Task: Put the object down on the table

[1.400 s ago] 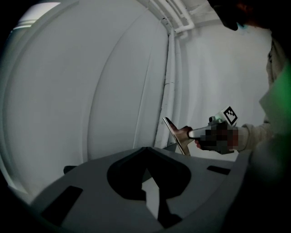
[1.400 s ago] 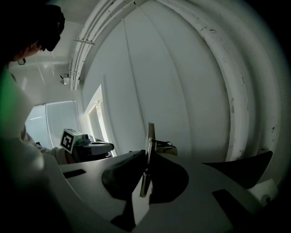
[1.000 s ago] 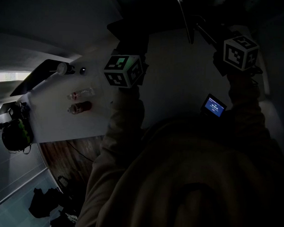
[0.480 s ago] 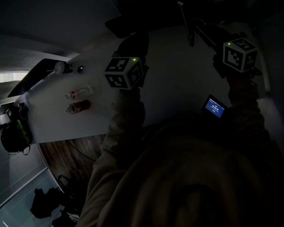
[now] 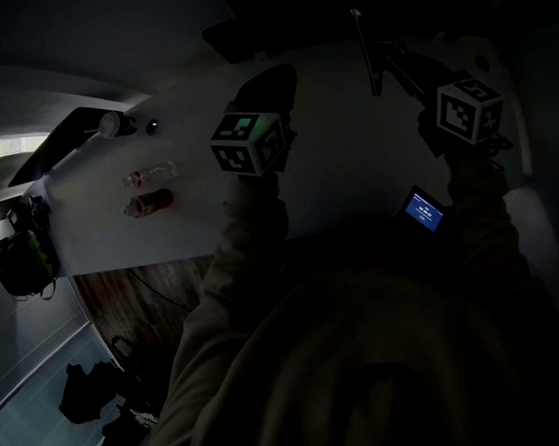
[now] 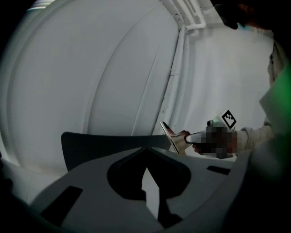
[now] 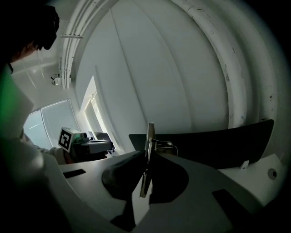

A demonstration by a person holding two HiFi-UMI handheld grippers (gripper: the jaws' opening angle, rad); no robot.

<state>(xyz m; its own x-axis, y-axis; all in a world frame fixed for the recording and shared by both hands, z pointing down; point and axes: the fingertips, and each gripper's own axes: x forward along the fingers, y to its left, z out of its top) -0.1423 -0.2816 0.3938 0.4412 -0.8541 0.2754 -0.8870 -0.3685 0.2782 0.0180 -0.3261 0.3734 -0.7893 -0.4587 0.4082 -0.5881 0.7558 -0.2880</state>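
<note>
No legible text — screen [image 5: 421, 211] too small

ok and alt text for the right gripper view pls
The right gripper is shut on a thin flat object, seen edge-on and upright between its jaws. The left gripper shows at the left, with a dark panel behind.

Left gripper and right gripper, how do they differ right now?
The right gripper is shut on a thin flat metal strip, which stands edge-on between its jaws. The left gripper has its jaws together at the tips with nothing between them. In the head view the right gripper sits higher in the picture than the left gripper. Both are held over the white table.
</note>
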